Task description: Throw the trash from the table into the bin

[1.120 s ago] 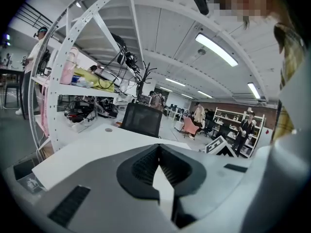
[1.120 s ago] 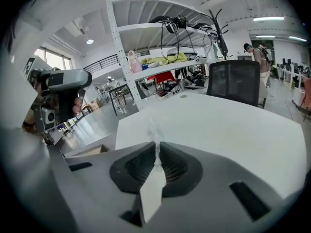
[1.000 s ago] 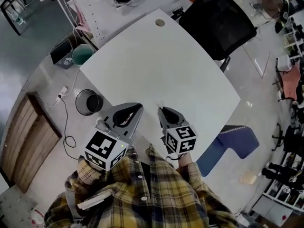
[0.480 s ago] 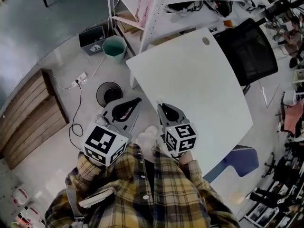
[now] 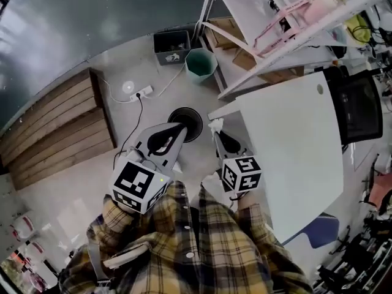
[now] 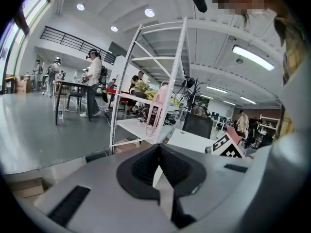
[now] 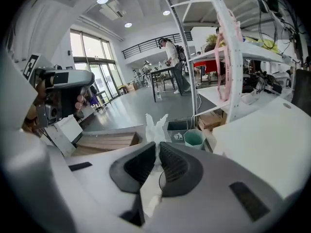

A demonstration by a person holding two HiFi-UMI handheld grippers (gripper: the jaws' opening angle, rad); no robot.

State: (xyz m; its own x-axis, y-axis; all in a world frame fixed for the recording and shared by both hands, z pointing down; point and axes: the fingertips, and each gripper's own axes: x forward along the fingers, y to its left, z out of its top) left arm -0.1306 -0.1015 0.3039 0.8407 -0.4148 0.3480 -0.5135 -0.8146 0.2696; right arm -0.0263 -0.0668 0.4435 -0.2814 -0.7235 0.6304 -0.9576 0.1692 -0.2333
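Right gripper [image 5: 215,135] pinching white crumpled tissue [image 5: 214,125], jaws pressing on it, tuft poking out past tips. Left gripper [image 5: 177,129] showing jaws pressed together at tips, nothing between. Tissue sitting just beyond table [image 5: 294,139] corner, over floor. Round black bin [image 5: 195,114] standing on floor just left of tissue in head view, between both gripper tips. Right gripper is one holding load. Judging: release probably calling for short leftward shift, to get over bin mouth.

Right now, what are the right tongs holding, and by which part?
A crumpled white tissue, pinched below its top end, which pokes out past the tips.
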